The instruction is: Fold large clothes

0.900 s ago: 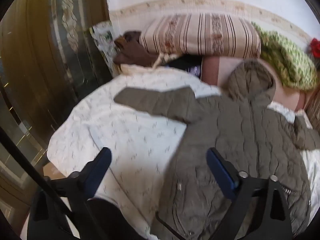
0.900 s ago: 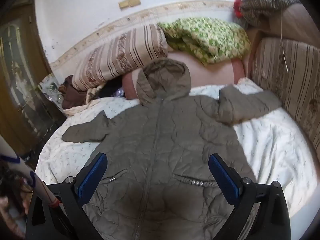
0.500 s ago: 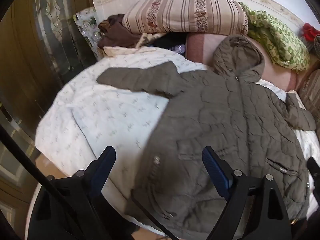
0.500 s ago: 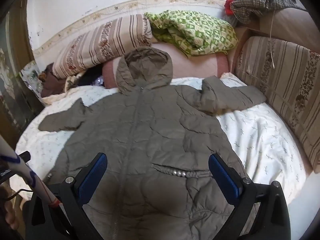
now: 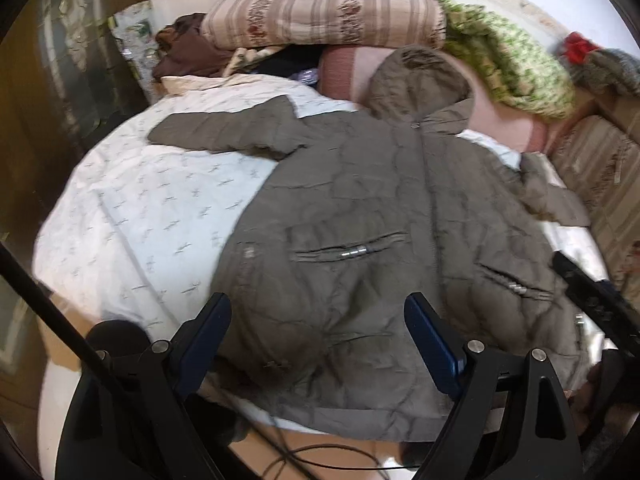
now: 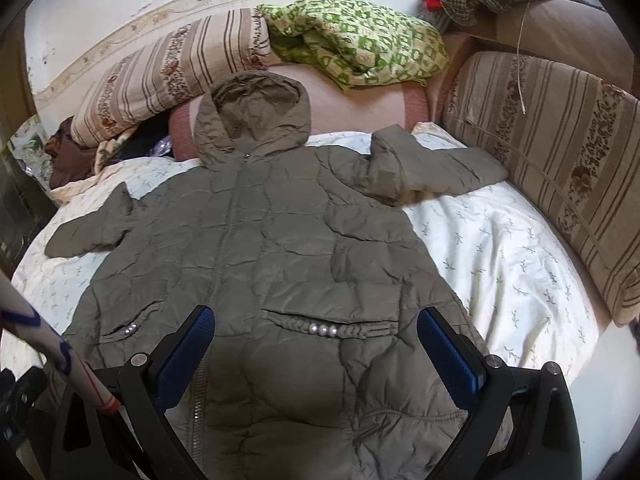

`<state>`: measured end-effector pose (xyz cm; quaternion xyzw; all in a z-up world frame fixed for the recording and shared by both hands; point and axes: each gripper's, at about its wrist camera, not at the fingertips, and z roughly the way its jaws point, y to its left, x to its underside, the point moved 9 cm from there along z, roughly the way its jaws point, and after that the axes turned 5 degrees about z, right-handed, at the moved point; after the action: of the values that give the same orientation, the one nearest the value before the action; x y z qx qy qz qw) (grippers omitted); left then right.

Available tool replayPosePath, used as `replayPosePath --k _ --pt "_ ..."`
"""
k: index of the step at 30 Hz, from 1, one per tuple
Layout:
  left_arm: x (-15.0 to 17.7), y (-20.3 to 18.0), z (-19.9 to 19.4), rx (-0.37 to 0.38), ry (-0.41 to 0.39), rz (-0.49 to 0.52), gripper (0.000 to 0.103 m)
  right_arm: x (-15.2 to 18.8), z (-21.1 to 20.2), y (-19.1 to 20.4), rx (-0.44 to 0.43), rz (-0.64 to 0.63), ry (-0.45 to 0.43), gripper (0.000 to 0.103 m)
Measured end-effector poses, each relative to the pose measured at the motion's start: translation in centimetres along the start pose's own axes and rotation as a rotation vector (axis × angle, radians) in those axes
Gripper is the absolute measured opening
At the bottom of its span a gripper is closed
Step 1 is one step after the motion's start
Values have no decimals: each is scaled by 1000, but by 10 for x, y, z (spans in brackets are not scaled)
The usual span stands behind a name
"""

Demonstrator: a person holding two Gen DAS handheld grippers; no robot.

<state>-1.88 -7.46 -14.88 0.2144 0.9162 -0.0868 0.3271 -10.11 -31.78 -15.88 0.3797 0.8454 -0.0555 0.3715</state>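
Note:
An olive quilted hooded jacket (image 5: pixel 360 208) (image 6: pixel 272 248) lies spread front-up on a white printed quilt (image 5: pixel 152 208) (image 6: pixel 500 248), hood toward the pillows, both sleeves stretched out sideways. My left gripper (image 5: pixel 318 332) hovers open above the jacket's lower left hem, nothing between its blue pads. My right gripper (image 6: pixel 316 340) hovers open over the lower front near the beaded pocket (image 6: pixel 324 330), also holding nothing. Part of the right gripper's black frame (image 5: pixel 592 292) shows at the right edge of the left wrist view.
A striped pillow (image 6: pixel 168 72), a green patterned blanket (image 6: pixel 360 44) and a pink cushion (image 6: pixel 360 108) line the bed's head. A striped sofa back (image 6: pixel 560 168) runs along the right. A dark cabinet (image 5: pixel 60 80) stands left; floor and a cable (image 5: pixel 312 456) lie below the bed edge.
Both grippers have drawn back toward the foot of the bed and swung right, so the jacket's hem and pockets now show. The jacket itself has not moved. Both jaws stayed wide.

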Motion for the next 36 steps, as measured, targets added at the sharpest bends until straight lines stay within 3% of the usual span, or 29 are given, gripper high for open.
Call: replayPosePath --k 10,19,26,32,36 --pt "-16 -16 -20 86 -104 0 88 7 12 4 81 -5 -24 103" --pt "-24 6 -20 -40 -117 -10 88 9 7 9 105 -22 -19 103" --pt "-50 42 -45 -237 -265 35 88 13 8 7 110 -13 -8 103" --pt "-69 65 -48 -295 -296 29 88 13 10 9 115 -20 2 103" --pt "-78 72 -44 -284 -298 30 88 13 13 10 127 -25 9 103"
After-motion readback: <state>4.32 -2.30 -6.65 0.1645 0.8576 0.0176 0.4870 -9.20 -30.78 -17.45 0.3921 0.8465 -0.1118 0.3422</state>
